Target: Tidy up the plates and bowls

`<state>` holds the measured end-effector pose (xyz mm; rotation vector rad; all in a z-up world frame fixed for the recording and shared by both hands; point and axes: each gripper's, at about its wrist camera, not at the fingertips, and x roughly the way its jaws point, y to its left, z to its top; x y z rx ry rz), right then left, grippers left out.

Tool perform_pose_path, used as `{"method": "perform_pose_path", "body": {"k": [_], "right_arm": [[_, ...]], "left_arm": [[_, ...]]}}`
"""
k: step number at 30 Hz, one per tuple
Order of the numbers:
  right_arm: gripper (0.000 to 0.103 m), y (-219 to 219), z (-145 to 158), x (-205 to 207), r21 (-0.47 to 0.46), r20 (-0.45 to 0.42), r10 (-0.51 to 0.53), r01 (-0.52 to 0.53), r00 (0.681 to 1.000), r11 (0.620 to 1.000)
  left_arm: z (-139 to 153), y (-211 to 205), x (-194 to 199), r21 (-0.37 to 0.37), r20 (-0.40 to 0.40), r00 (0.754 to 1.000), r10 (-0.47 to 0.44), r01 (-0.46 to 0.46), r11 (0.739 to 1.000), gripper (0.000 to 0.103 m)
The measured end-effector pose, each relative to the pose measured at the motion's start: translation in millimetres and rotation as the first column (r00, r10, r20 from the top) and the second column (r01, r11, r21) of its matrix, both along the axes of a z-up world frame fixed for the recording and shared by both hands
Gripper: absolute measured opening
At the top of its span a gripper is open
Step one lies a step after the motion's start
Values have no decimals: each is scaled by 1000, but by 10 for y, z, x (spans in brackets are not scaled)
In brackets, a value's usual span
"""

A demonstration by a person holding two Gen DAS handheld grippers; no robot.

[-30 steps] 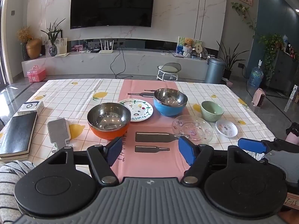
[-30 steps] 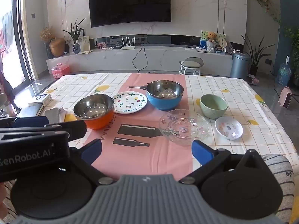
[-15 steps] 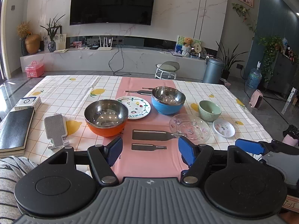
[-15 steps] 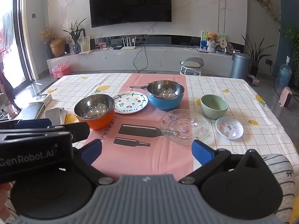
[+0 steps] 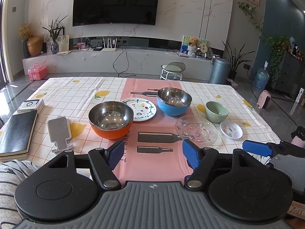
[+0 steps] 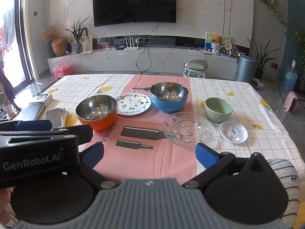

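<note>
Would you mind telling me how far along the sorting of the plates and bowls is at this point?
Nothing looks done. The orange bowl, blue bowl, green bowl, painted plate, glass plate and small dish each sit separately on the tablecloth. The left gripper and right gripper are open and empty at the near edge. All the stacking remains.

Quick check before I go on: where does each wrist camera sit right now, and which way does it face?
Left wrist: behind the open left gripper, facing the orange bowl; right gripper's finger at right edge.
Right wrist: behind the open right gripper, facing the glass plate; left gripper's body at left edge.
Shared: blue bowl, green bowl.
</note>
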<state>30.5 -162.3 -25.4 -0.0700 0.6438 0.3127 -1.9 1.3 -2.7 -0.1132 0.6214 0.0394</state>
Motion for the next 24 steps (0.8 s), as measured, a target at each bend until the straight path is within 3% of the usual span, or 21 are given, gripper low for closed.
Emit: {"method": "perform_pose_path", "body": {"k": [24], "right_arm": [[100,39,-22,-13,0,-3,10,-10,1000,1000]], "left_arm": [[-4,12,-9,3,-2,1000,1,-1,1000,82]]}}
